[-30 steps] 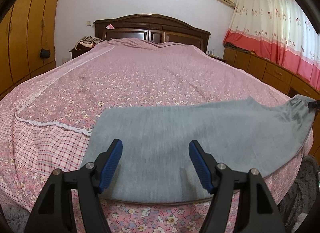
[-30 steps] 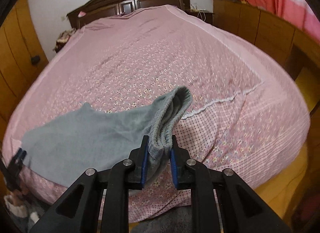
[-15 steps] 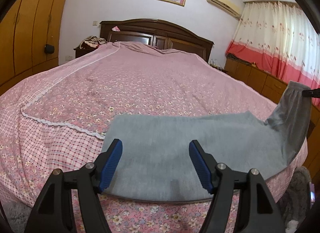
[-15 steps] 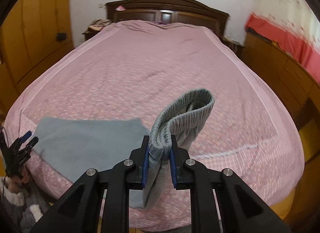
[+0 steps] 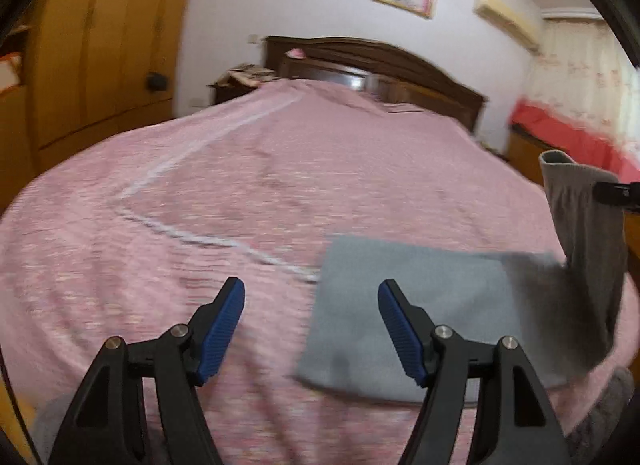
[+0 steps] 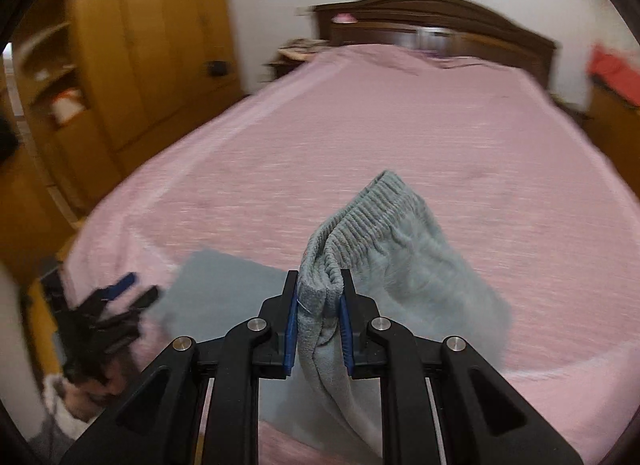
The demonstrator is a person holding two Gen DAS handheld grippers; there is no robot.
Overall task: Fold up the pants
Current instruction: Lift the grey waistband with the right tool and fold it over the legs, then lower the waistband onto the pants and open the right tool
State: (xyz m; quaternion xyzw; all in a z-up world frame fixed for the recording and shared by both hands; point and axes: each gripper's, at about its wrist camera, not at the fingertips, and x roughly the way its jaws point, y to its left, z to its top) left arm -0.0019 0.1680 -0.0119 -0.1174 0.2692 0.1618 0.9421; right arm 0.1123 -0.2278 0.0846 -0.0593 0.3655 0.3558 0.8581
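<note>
Grey pants lie on the pink bed near its front edge. My right gripper is shut on their ribbed waistband and holds it raised above the bed, the cloth hanging down from it. In the left wrist view the raised waist end hangs at the far right. My left gripper is open and empty, above the bed just left of the leg end of the pants. It also shows blurred in the right wrist view at the lower left.
The pink floral bedspread covers a large bed with a dark wooden headboard. Wooden wardrobes stand to the left. Low cabinets under red and white curtains run along the right.
My right gripper has lifted the waistband higher and carried it left over the legs. My left gripper has shifted left, off the pants. Both views are motion-blurred.
</note>
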